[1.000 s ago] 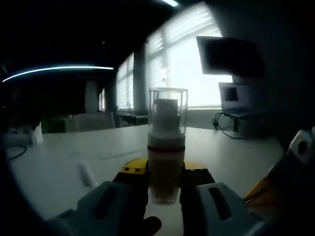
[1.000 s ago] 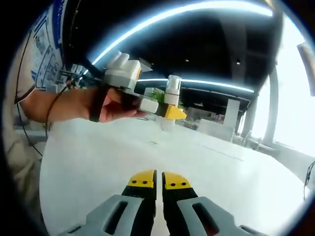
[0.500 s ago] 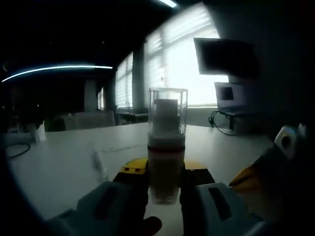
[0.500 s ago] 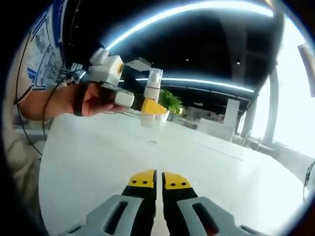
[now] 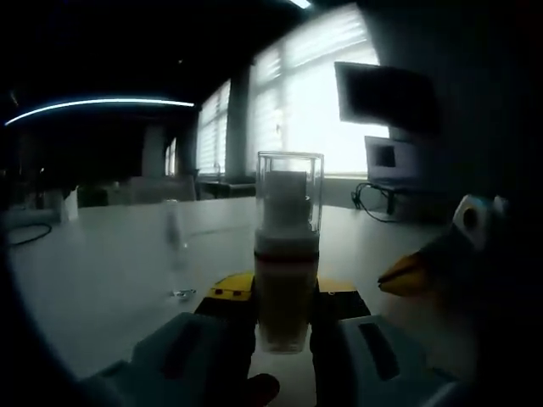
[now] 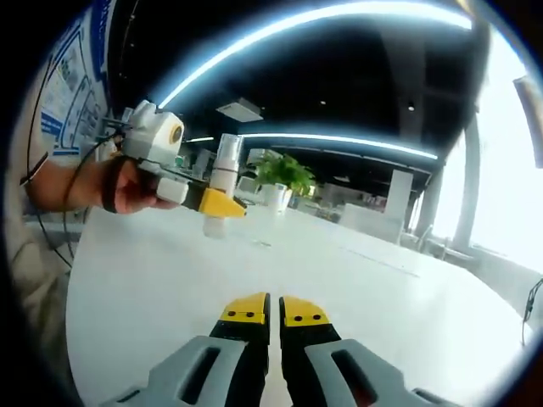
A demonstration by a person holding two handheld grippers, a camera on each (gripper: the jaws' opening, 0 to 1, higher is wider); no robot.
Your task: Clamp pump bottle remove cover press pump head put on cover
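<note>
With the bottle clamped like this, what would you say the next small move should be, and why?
Probably open the right hand-held gripper and bring it toward the clear cover. The left hand-held gripper is shut on the pump bottle, held above the table with the cover on top, while the right one is shut, empty and apart from it.

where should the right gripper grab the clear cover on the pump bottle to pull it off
Grip the clear cover across its straight side walls, above the dark band where it meets the pump bottle, coming in from the side. It stands upright and free above the left gripper, which clamps the body lower down. The right gripper is shut, so it probably needs opening first.
</note>
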